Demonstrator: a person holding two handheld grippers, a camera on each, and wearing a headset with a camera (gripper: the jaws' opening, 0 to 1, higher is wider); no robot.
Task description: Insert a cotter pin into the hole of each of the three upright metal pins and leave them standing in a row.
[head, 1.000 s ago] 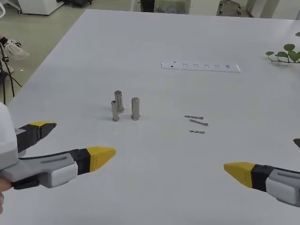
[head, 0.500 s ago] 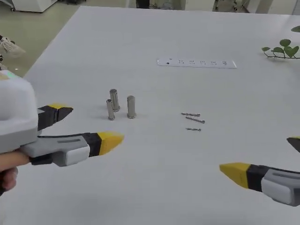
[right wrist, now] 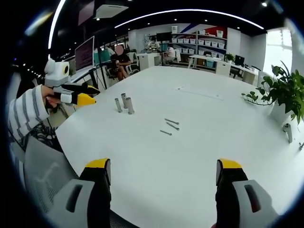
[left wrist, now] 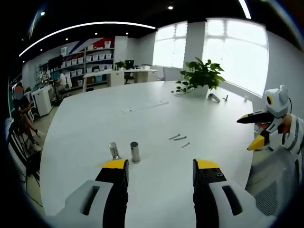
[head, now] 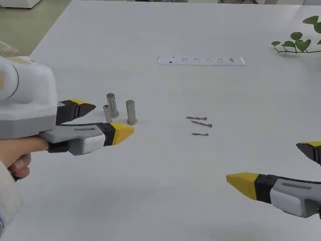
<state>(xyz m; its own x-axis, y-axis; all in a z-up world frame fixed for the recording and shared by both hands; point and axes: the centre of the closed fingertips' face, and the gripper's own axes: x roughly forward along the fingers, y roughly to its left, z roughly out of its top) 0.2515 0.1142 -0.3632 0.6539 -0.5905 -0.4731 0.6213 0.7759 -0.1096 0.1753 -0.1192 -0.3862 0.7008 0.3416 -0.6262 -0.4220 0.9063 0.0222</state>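
Three short upright metal pins [head: 131, 111] stand close together on the white table [head: 165, 165], left of centre. Three small cotter pins [head: 199, 124] lie flat to their right. My left gripper [head: 114, 118] is open, its yellow tips just in front of and left of the metal pins, holding nothing. My right gripper [head: 263, 162] hangs open over the near right of the table, well short of the cotter pins. The left gripper view has two of the metal pins [left wrist: 135, 152] beyond the open left gripper [left wrist: 161, 166]. The right gripper view has the cotter pins [right wrist: 169, 126] ahead of the right gripper [right wrist: 164, 168].
A white power strip [head: 201, 61] lies further back on the table. A leafy plant [head: 296, 42] sits at the far right corner. A person [right wrist: 118, 57] sits beyond the table's far end, by desks and shelves.
My left gripper has moved forward and right, up close to the metal pins. The right gripper has barely moved. The head camera has shifted, so the table's things sit a little higher and left.
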